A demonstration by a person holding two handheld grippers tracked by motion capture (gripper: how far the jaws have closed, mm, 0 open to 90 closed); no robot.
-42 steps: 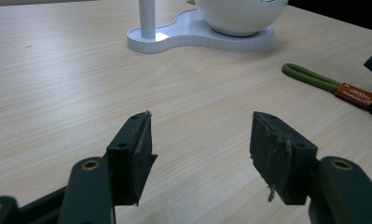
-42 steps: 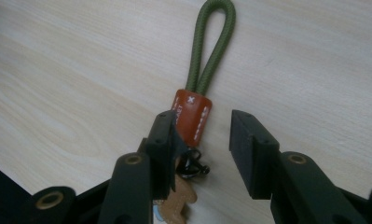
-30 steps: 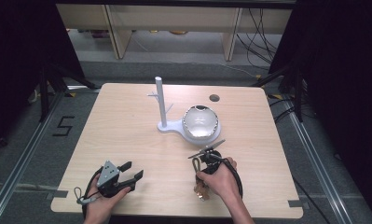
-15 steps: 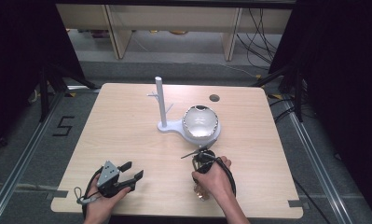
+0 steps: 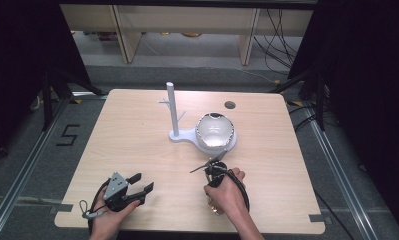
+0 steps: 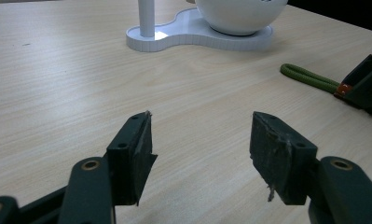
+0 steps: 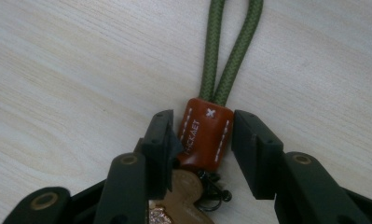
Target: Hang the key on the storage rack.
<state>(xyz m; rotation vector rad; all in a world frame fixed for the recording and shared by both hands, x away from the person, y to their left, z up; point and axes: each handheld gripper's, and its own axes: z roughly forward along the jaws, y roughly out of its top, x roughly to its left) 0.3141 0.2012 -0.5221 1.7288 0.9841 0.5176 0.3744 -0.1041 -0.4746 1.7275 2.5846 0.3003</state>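
Green cord [image 7: 230,51], brown leather tab [image 7: 203,137].

Between my right claw's [image 7: 200,140] jaws I see a brown leather tab [image 7: 204,138] with pale letters stamped along its length; I read them as "HICKAET", though the first letters are partly hidden by the jaw. Just above the letters, toward the cord end, the tab bears a small white cross. Off the table, far left of my left claw [image 5: 141,183], the floor [image 5: 47,165] carries a black "5" [image 5: 68,135].
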